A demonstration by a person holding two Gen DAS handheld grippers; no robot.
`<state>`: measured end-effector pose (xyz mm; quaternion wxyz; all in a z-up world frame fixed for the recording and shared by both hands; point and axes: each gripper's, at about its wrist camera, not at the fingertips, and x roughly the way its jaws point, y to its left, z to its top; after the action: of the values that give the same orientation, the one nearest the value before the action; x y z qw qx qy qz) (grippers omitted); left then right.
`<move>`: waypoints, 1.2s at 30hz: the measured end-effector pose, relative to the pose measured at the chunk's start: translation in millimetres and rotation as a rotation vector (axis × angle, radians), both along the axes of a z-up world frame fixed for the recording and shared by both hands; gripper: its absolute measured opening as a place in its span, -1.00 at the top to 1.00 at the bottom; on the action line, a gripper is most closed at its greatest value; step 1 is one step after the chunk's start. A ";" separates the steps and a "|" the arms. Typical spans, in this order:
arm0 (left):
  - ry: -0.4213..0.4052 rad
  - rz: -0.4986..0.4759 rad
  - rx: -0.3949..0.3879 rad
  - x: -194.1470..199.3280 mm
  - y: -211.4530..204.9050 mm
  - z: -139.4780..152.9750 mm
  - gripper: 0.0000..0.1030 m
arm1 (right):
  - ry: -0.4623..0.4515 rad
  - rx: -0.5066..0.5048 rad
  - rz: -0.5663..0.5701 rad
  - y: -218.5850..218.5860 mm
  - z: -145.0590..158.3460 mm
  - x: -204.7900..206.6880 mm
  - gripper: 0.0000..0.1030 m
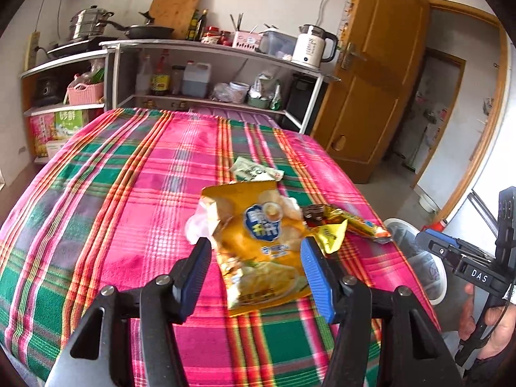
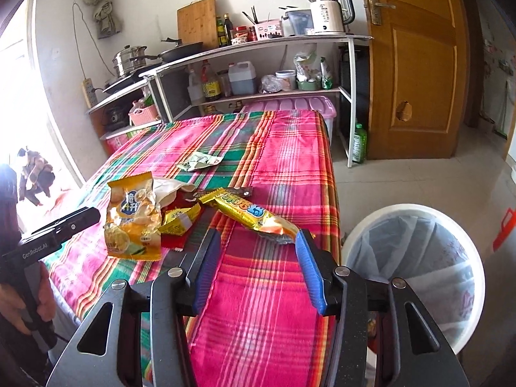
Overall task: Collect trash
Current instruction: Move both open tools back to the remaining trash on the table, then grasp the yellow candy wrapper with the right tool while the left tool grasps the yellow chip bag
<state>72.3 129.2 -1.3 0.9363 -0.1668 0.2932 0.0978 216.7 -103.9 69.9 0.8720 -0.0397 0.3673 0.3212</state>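
A plaid cloth (image 1: 129,193) covered the table, with a lined white bin (image 2: 416,271) seen fully only in the right view, beside the table edge. A yellow chip bag (image 1: 258,242) lay between the wide-open, empty jaws of the left gripper (image 1: 256,251). The right gripper (image 2: 258,242), marked "DAS" in the left view, stood open and empty near a gold wrapper (image 2: 248,211). "GenRoboLAI" was read, roughly, on the left gripper's body in the right view.

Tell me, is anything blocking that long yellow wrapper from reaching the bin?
Nothing visible does. The long yellow wrapper lies near the table's edge, the right gripper is open just before it, and the lined white bin stands open-topped beside the table.
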 end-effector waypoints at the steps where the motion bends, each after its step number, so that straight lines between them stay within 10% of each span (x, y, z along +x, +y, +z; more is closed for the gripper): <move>1: 0.008 0.002 -0.008 1.4 2.1 -2.9 -0.16 | -0.001 -0.007 0.006 3.4 -1.5 3.2 0.04; 23: 0.096 -0.065 -0.103 25.2 6.0 -36.5 -0.16 | 0.092 -0.156 0.115 57.0 -47.3 55.3 0.04; 29: 0.103 -0.076 -0.099 23.5 -0.1 -36.9 0.11 | 0.118 -0.155 0.088 52.7 -48.5 50.1 0.60; 36: 0.080 -0.078 -0.106 15.5 -1.1 -31.4 0.40 | 0.139 -0.124 0.066 42.5 -45.2 34.0 0.76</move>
<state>87.8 128.1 -32.7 0.9168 -0.2004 0.3414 0.0522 250.8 -61.4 24.7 0.8290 -0.0832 0.4448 0.3285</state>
